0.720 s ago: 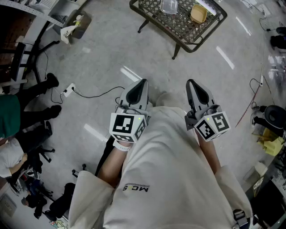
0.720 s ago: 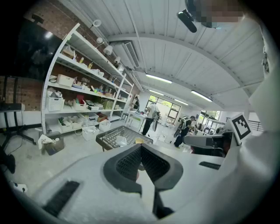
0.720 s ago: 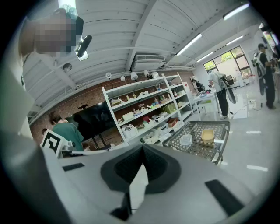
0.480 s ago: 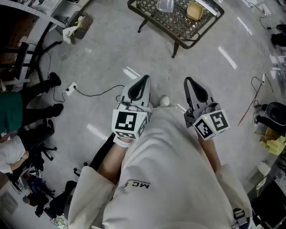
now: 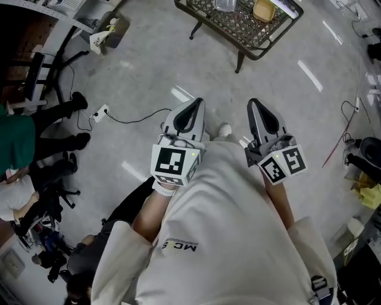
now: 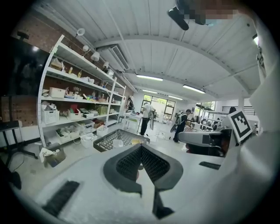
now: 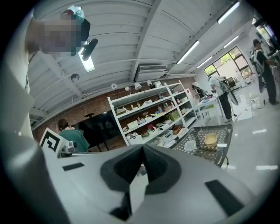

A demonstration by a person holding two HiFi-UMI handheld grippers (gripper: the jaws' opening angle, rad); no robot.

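Both tools are held close in front of the person's chest, side by side, and point forward over the grey floor [image 5: 137, 71]. The left hand-held gripper [image 5: 193, 106] is clenched: its own view shows the two dark pads meeting at the tip, with nothing between them. The right hand-held gripper [image 5: 256, 106] is clenched in the same way and also grasps nothing. The nearest things are ahead of them and well apart from both: a low worktop [image 5: 238, 30] of dark metal mesh stands on the floor and carries a yellow box [image 5: 264, 9] and, just beside it, a clear box [image 5: 225, 5]. In the right gripper view the worktop lies to the right of the jaws, in the left gripper view just above them. A white cable [image 5: 128, 119] runs over the floor to the left of the left tool. A person in green [image 5: 15, 143] is at the left edge, and white shelves [image 6: 78, 105] full of bins stand along the brick wall.
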